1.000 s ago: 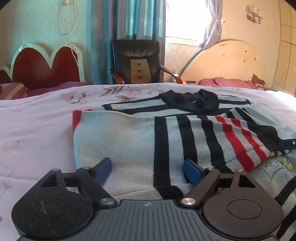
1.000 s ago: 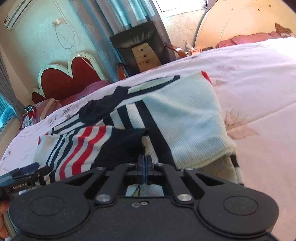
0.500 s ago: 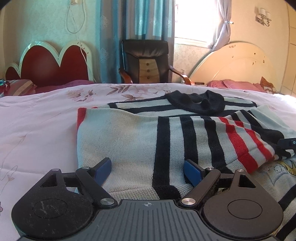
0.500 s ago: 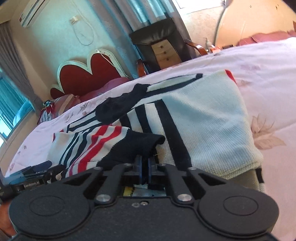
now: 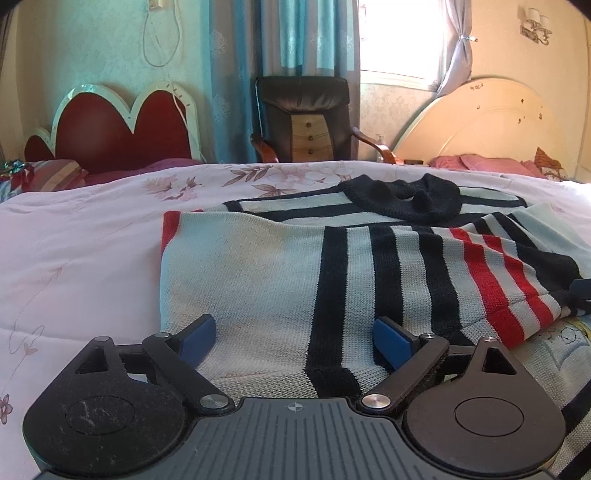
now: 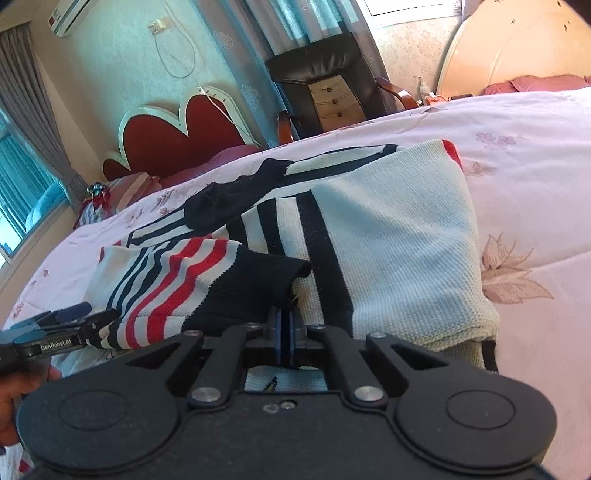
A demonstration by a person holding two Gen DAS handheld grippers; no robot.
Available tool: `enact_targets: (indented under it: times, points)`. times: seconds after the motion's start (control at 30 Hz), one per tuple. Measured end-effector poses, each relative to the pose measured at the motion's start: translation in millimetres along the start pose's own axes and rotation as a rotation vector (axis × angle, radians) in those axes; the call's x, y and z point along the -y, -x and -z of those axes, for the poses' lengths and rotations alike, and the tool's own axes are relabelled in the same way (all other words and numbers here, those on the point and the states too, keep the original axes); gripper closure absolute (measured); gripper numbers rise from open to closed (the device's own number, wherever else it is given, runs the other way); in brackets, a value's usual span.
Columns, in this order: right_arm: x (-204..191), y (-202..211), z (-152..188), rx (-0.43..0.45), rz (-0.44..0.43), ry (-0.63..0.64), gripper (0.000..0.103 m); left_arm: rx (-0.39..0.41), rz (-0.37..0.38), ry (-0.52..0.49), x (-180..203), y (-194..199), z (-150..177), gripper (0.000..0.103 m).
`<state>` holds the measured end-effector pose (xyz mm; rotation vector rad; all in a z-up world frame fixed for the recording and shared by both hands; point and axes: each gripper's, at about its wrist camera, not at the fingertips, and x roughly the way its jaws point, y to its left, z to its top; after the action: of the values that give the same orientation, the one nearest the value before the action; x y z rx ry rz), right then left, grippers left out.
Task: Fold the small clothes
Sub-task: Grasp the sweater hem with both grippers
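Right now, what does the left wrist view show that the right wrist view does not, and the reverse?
Only the left wrist view shows the left gripper with its blue fingers spread wide over the striped sweater, plus a wall lamp at upper right. Only the right wrist view shows the right gripper shut on the sweater's dark sleeve cuff, an air conditioner, and a pump bottle beside the chair. Both show the floral bedspread, the red headboard and the black chair.
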<state>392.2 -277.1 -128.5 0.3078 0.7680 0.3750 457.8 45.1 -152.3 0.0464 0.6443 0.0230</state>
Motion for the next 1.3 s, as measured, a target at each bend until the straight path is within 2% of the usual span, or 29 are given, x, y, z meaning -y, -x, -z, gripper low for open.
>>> enact_targets:
  times: [0.2,0.23,0.27,0.33,0.4,0.43,0.47,0.67,0.8,0.87,0.93,1.0,1.1,1.2,1.27,1.3]
  points:
    - [-3,0,-2,-0.005,0.017,-0.017,0.1,-0.014,-0.022,0.007,2,-1,-2,0.009]
    - [-3,0,-2,-0.007,0.013,-0.019,0.099,-0.019,-0.031,0.003,3,-1,-2,0.007]
    - [-3,0,-3,-0.01,0.008,-0.017,0.097,-0.028,-0.053,-0.006,4,-2,-3,0.001]
    - [-7,4,-5,-0.022,0.023,0.006,0.09,-0.044,-0.103,-0.045,9,1,-6,0.0]
    - [-12,20,-4,-0.001,0.068,0.04,0.06,-0.053,-0.154,-0.089,16,10,-5,0.0]
    - [-14,31,-2,0.023,0.086,0.054,0.055,-0.055,-0.158,-0.094,17,17,-3,0.0]
    - [-15,43,2,0.043,0.097,0.064,0.051,-0.051,-0.154,-0.095,17,26,0,0.0]
    - [-13,101,38,0.026,0.119,0.044,0.052,-0.054,-0.112,-0.114,10,101,43,0.0]
    - [-11,145,73,0.008,0.125,-0.018,0.052,-0.089,-0.053,-0.039,-12,161,88,0.0]
    - [-10,167,91,-0.006,0.12,-0.06,0.052,-0.126,0.0,0.01,-24,186,112,0.001]
    - [-9,186,111,-0.026,0.117,-0.1,0.052,-0.157,0.023,0.039,-32,210,137,0.005]
    - [-7,201,129,-0.054,0.117,-0.13,0.052,-0.188,0.089,0.071,-37,229,158,0.018]
    - [-2,220,154,-0.086,0.102,-0.192,0.052,-0.198,0.223,0.149,-40,249,175,0.018]
    - [3,228,176,-0.111,0.046,-0.293,0.052,-0.216,0.381,0.294,-44,251,183,0.019]
    - [2,231,187,-0.102,0.014,-0.338,0.051,-0.211,0.428,0.371,-48,242,185,0.021]
    - [2,230,190,-0.104,-0.015,-0.363,0.05,-0.203,0.445,0.407,-52,238,186,0.039]
